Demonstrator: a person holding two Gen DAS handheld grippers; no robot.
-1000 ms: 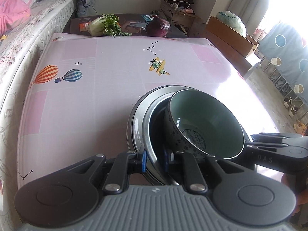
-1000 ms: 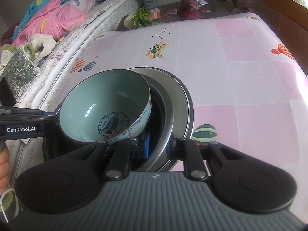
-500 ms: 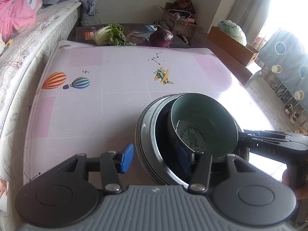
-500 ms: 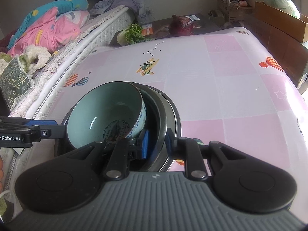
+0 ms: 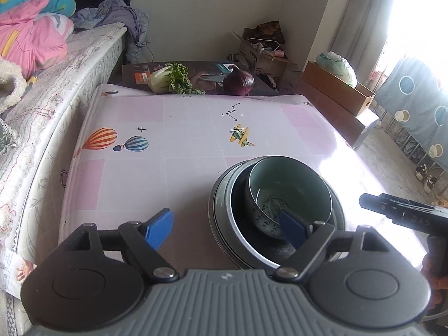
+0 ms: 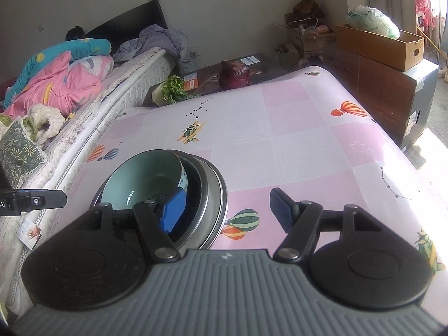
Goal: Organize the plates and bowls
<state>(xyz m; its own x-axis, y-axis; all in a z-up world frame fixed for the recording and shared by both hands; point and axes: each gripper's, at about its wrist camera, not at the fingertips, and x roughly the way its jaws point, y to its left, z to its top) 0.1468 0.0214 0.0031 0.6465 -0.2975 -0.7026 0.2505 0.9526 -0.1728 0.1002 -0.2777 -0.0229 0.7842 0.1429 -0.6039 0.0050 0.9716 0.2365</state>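
Note:
A teal bowl (image 5: 291,193) with a blue pattern sits tilted inside a stack of dark, grey-rimmed plates (image 5: 221,210) on the pink patterned table (image 5: 182,128). My left gripper (image 5: 225,228) hovers at the stack's near edge, its jaws opening. One blue pad (image 5: 291,226) is over the plates, the other is left of them, and neither presses on anything. In the right wrist view my right gripper (image 6: 227,208) is opening too, straddling the rim of the plates (image 6: 215,184) beside the bowl (image 6: 142,179) without touching. Each gripper's tip shows at the edge of the other's view.
A leafy cabbage (image 5: 170,79) and a purple cabbage (image 5: 238,84) lie on a dark board past the table's far edge. A bed (image 5: 56,89) with bedding runs along the table's left side. Cardboard boxes (image 6: 380,44) stand to the right.
Both grippers were shut on the plates' rim. Both have since opened wide, let go of it, and drawn back and up. The stack stays on the table.

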